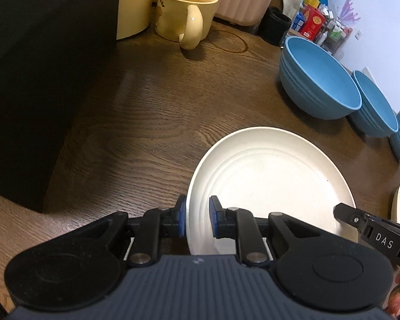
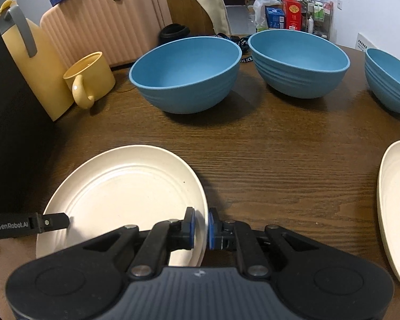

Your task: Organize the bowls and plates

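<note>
Left gripper (image 2: 69, 220) — "GenRobot.AI"; right gripper (image 1: 336, 209) — "DAS".

left tongs (image 1: 197, 217): clamped, tilted steeply down | right tongs (image 2: 200, 228): clamped, tilted steeply down

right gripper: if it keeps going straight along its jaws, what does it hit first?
The right gripper, already shut on the rim of the cream plate, points steeply down, so past the plate it would probably meet the bare wooden table. The blue bowls sit farther back; depth is unclear.
</note>
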`<action>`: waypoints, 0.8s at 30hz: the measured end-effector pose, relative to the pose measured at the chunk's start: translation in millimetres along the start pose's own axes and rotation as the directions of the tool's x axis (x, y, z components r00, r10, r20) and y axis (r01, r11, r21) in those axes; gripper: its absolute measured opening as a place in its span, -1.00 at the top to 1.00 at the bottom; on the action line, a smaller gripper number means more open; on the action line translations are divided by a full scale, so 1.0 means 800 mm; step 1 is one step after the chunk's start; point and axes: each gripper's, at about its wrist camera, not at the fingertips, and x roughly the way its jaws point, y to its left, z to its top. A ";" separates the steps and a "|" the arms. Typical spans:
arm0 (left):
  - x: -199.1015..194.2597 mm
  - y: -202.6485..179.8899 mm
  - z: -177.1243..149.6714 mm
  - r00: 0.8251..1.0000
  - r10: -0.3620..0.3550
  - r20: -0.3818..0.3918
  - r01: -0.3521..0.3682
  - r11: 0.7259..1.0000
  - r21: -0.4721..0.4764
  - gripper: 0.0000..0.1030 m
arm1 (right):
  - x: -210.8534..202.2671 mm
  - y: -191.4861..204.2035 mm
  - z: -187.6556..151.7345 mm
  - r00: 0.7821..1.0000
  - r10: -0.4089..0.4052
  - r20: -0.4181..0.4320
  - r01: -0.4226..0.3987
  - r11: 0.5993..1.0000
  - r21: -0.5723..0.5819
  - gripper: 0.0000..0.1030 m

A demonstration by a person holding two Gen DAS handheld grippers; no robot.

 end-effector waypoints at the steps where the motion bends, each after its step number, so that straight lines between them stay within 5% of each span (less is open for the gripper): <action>1: 0.001 0.000 0.000 1.000 -0.001 -0.002 0.001 1.000 0.005 0.65 | 0.000 0.001 -0.001 1.000 -0.005 0.001 0.005 1.000 0.001 0.81; 8: 0.003 0.000 -0.003 1.000 -0.006 -0.020 0.007 0.999 0.033 0.60 | 0.006 0.004 -0.005 0.999 -0.030 -0.019 0.030 0.999 0.016 0.77; 10: 0.001 -0.001 -0.003 1.000 -0.008 -0.017 0.008 0.999 0.039 0.38 | 0.004 0.004 -0.007 0.999 -0.030 -0.022 0.031 0.999 0.028 0.72; 17: -0.022 0.000 0.003 0.999 0.015 0.045 -0.017 0.999 0.044 -0.56 | -0.023 -0.012 -0.008 0.998 -0.055 0.024 0.053 0.996 0.074 -0.21; 20: -0.036 -0.007 0.008 0.996 0.040 0.073 -0.043 0.998 0.046 -0.93 | -0.037 -0.027 -0.009 0.997 -0.065 0.038 0.060 0.992 0.107 -0.79; 24: -0.053 -0.028 0.014 0.994 0.022 0.106 -0.028 0.998 0.058 -1.00 | -0.058 -0.056 -0.011 0.994 -0.096 0.056 0.086 0.984 0.157 -0.85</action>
